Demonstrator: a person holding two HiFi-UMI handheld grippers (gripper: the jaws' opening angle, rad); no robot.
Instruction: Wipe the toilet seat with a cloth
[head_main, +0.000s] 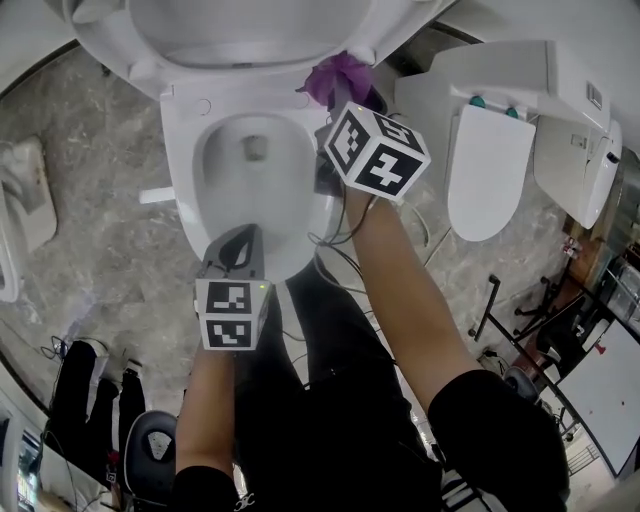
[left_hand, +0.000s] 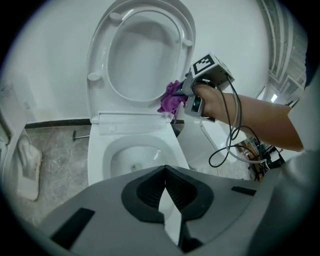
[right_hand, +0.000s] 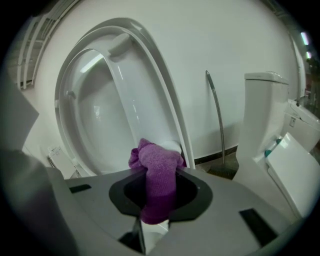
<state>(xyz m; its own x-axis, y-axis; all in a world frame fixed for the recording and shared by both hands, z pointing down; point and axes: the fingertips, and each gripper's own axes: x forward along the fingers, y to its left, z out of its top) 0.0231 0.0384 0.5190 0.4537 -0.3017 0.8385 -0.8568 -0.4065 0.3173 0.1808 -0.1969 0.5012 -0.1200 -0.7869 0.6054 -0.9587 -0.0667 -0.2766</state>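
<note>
Careful: your right tongs (right_hand: 156, 210) grip the fuzzy purple cloth (right_hand: 159, 172) at the lower rim of the upright white plastic toilet seat (right_hand: 150, 95), left tongs (left_hand: 166, 200) clenched empty, and a shove could topple it.

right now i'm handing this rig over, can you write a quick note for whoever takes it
Left claw: shut, empty, poised over the open toilet bowl.
Right claw: shut on the purple cloth, held up by the lower edge of the raised toilet seat, near the hinge. Whether the cloth touches the seat is unclear.
Done: the cloth is gripped and at the seat. Nothing shows how much has been wiped.
Left: probably run the cloth round the whole seat ring.
</note>
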